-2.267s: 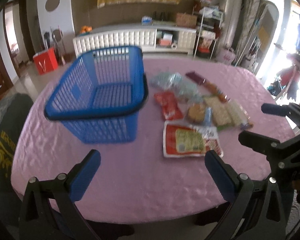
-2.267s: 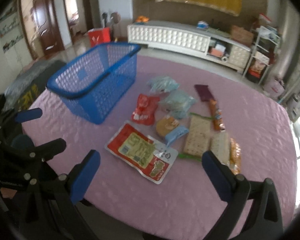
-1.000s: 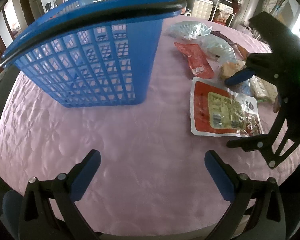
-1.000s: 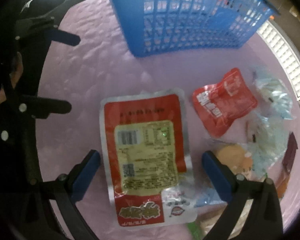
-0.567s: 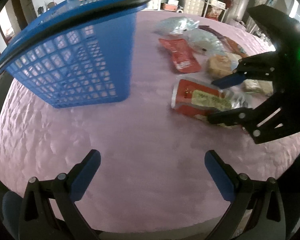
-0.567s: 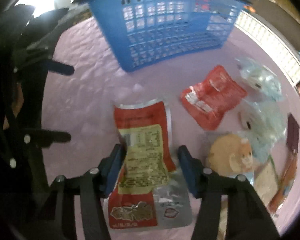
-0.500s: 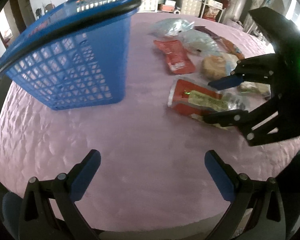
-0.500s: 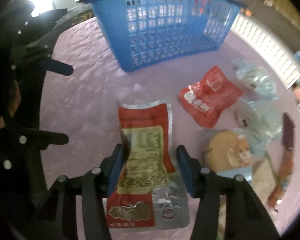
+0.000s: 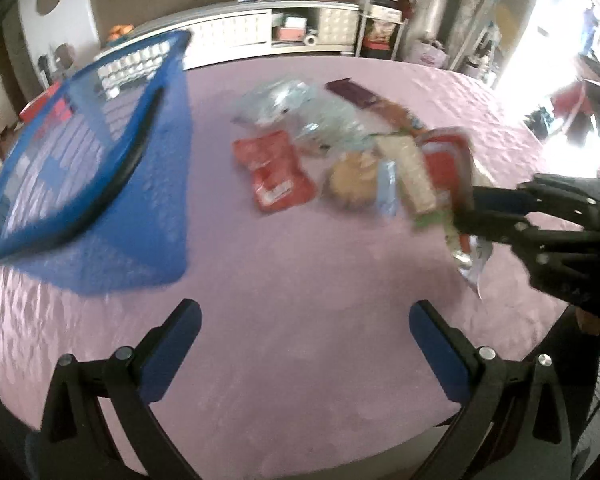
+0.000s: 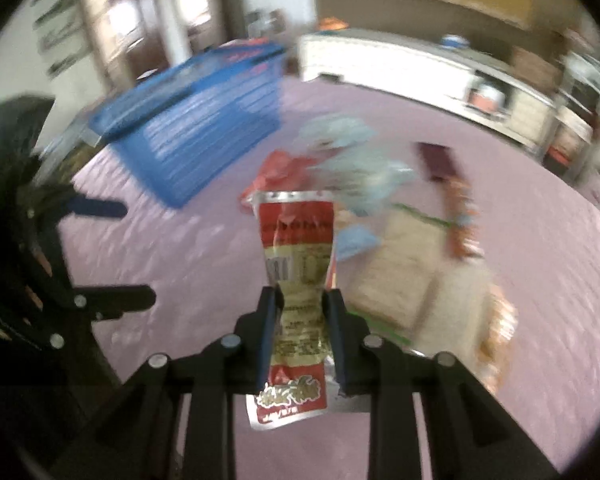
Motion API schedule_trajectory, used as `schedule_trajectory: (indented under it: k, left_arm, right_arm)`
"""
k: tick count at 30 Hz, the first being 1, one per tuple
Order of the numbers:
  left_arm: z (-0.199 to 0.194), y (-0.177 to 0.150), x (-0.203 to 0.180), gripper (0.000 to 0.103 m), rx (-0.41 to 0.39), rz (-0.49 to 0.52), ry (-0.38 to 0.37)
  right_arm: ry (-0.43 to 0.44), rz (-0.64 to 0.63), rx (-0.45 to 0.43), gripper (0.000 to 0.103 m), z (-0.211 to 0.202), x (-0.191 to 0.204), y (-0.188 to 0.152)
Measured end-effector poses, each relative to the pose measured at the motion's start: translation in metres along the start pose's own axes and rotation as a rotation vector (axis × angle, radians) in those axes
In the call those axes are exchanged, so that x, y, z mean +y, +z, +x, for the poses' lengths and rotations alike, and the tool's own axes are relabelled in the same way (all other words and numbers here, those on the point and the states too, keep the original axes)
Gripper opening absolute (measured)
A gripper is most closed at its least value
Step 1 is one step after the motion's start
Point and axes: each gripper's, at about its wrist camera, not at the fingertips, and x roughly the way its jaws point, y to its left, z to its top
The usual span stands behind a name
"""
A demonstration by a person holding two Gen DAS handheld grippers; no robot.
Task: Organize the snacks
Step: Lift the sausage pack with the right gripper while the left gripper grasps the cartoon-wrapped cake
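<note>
While clamped by the right gripper (image 10: 300, 312), jaws just closed on the crumpled red snack pouch (image 10: 298, 264), lifted off table; could slip before blue basket (image 10: 204, 120) at ten o'clock. Left gripper (image 9: 304, 344) spread, empty.

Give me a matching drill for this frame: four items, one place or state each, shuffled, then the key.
Items:
1. large red-and-yellow pouch
2. blue basket
3. small red packet
4. left gripper

States:
A. jaws wide apart, nothing between them
B. flat on the pink tablecloth, between the basket and the round biscuit pack
C. pinched in the right gripper, off the table
D. on the table, no snack visible inside

Pairs: 1-C, 2-D, 3-B, 4-A
</note>
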Motion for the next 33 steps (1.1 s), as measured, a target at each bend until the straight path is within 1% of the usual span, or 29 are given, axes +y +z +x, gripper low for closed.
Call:
schedule_trajectory:
  k: [2,4,7,8,11,13,15,16,18,21,22,23,25,26,27,29,31,33]
  left_arm:
    - [0.006,0.014,-0.009,0.103,-0.003,0.028,-0.005]
    - [0.015,0.031,-0.018,0.103,0.000,0.060,-0.030]
    - [0.030,0.053,-0.030,0.103,0.014,0.109,-0.038]
    - [0.036,0.059,-0.034,0.103,0.019,0.129,-0.031]
    - [0.055,0.075,-0.046,0.103,0.038,0.203,-0.045]
    - [0.065,0.082,-0.049,0.103,0.057,0.220,-0.045]
    - [0.076,0.089,-0.049,0.103,0.074,0.228,-0.070]
    - [0.081,0.091,-0.048,0.101,0.081,0.230,-0.077]
    - [0.095,0.097,-0.048,0.094,0.106,0.240,-0.071]
    - [0.113,0.098,-0.048,0.081,0.150,0.253,-0.086]
    - [0.119,0.098,-0.048,0.075,0.175,0.258,-0.084]
    - [0.123,0.097,-0.049,0.075,0.192,0.259,-0.094]
    - [0.125,0.096,-0.054,0.072,0.184,0.283,-0.071]
    - [0.127,0.096,-0.057,0.068,0.184,0.304,-0.057]
    - [0.128,0.093,-0.062,0.065,0.183,0.336,-0.028]
    - [0.125,0.091,-0.065,0.054,0.173,0.335,-0.002]
    - [0.121,0.090,-0.064,0.054,0.178,0.305,-0.014]
    - [0.111,0.085,-0.061,0.053,0.166,0.275,-0.047]
  right_arm:
    - [-0.047,0.084,-0.023,0.029,-0.012,-0.014,-0.001]
    - [-0.096,0.170,-0.037,0.029,-0.019,-0.023,-0.003]
    - [-0.162,0.277,-0.052,0.029,-0.022,-0.031,-0.008]
    - [-0.174,0.304,-0.054,0.029,-0.024,-0.034,-0.009]
    - [-0.211,0.380,-0.042,0.029,-0.020,-0.039,-0.011]
    - [-0.231,0.425,-0.017,0.029,-0.020,-0.045,-0.014]
    - [-0.235,0.472,-0.013,0.029,-0.017,-0.051,-0.016]
    - [-0.250,0.489,-0.013,0.029,-0.018,-0.053,-0.017]
    - [-0.273,0.517,-0.018,0.029,-0.016,-0.055,-0.018]
    - [-0.287,0.578,-0.027,0.029,-0.016,-0.057,-0.020]
    - [-0.300,0.593,-0.030,0.029,-0.015,-0.058,-0.020]
    - [-0.309,0.601,-0.031,0.029,-0.016,-0.058,-0.019]
    - [-0.319,0.618,-0.037,0.029,-0.016,-0.057,-0.020]
    - [-0.326,0.622,-0.041,0.029,-0.016,-0.054,-0.021]
    - [-0.333,0.622,-0.042,0.029,-0.016,-0.052,-0.022]
    - [-0.353,0.627,-0.042,0.029,-0.013,-0.048,-0.025]
    - [-0.353,0.653,-0.043,0.029,-0.012,-0.046,-0.028]
    - [-0.354,0.659,-0.049,0.029,-0.016,-0.043,-0.029]
